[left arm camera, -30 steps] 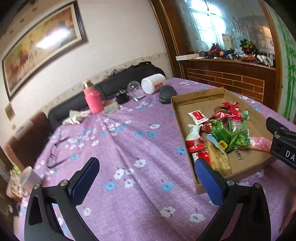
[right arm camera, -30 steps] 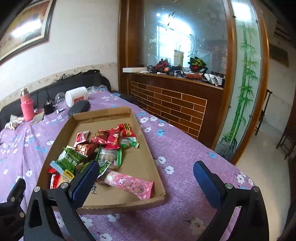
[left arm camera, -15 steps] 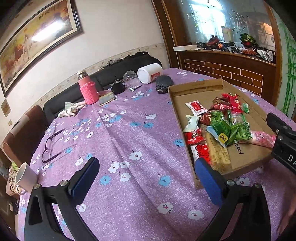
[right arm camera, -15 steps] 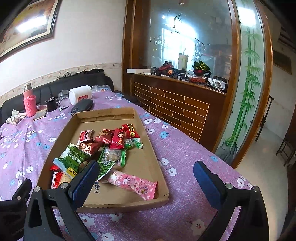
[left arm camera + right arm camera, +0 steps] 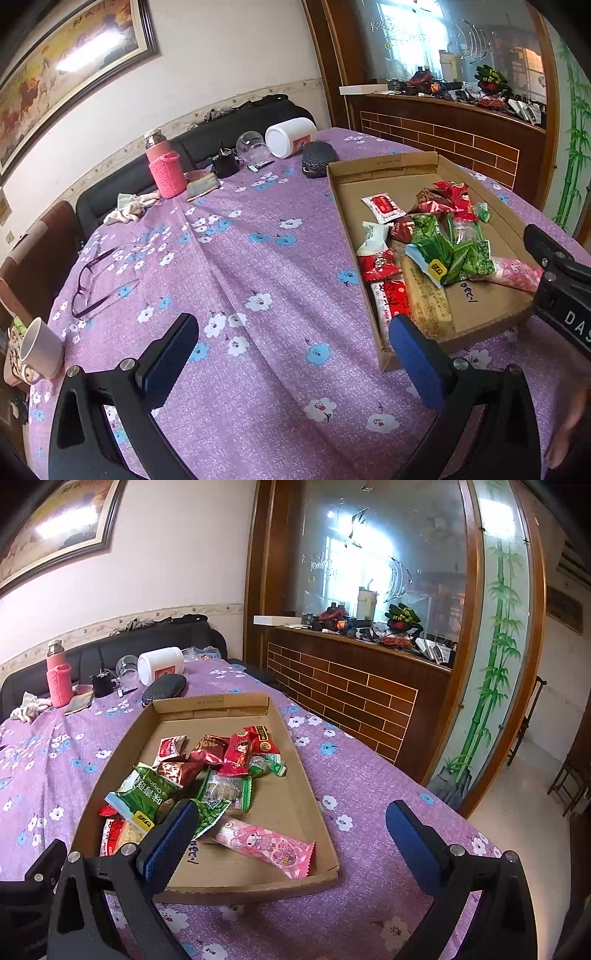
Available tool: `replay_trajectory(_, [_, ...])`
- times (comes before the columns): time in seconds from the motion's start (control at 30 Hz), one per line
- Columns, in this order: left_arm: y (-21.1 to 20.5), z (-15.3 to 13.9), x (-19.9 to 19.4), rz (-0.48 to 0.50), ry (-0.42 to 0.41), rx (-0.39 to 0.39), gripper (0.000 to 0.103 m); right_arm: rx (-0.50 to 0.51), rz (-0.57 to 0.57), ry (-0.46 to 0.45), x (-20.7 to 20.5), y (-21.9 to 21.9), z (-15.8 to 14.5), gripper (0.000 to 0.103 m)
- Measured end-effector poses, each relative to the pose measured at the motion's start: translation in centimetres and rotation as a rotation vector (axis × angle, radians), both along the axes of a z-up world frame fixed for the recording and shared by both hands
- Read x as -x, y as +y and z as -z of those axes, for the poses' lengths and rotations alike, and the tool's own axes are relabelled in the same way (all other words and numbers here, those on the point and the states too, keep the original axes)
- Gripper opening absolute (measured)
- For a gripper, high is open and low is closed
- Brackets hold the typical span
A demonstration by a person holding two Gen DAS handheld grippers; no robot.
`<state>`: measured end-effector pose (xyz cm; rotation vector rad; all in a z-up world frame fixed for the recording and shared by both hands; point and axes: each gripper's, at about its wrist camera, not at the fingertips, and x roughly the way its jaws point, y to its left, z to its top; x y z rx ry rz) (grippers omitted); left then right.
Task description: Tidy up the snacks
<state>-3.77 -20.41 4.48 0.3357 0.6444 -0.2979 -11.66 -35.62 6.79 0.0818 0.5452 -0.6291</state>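
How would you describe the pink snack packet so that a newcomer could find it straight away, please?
Start at the shallow cardboard tray on the purple flowered tablecloth. The pink snack packet lies flat at its near end, just clear of the snack pile. It alone is long, pink and printed with a cartoon character; its neighbours are red or green.

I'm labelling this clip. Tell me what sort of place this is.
Most likely a home living or dining room: a floral-clothed table, a dark sofa against the wall, and a framed painting above it.

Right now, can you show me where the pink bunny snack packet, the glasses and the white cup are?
pink bunny snack packet [image 5: 264,845]: right wrist view, middle of wrapper.
dark-framed glasses [image 5: 96,285]: left wrist view, on the frame.
white ceramic cup [image 5: 41,349]: left wrist view, its side wall.
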Motion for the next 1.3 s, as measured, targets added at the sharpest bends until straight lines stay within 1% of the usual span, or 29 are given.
replay_trajectory(0.23, [-0.2, -0.2, 0.4, 0.005, -0.006, -0.002, 0.103, 0.019, -0.013, -0.012, 0.2, 0.5, -0.1, 0.102])
replay_trajectory(0.5, [-0.2, -0.1, 0.1, -0.009, -0.003, -0.005, 0.103, 0.005, -0.013, -0.044, 0.8, 0.1, -0.3, 0.102])
replay_trajectory(0.67, [-0.1, -0.2, 0.1, -0.016, -0.015, -0.004, 0.103, 0.007, -0.015, -0.056, 0.8, 0.1, -0.4, 0.102])
replay_trajectory(1.0, [-0.1, -0.4, 0.4, 0.000, -0.008, 0.015, 0.103, 0.012, -0.007, -0.070, 1.1, 0.1, -0.5, 0.102])
replay_trajectory(1.3, [-0.3, -0.7, 0.8, -0.003, -0.034, 0.007, 0.103, 0.020, -0.003, -0.070, 1.2, 0.2, -0.5, 0.102])
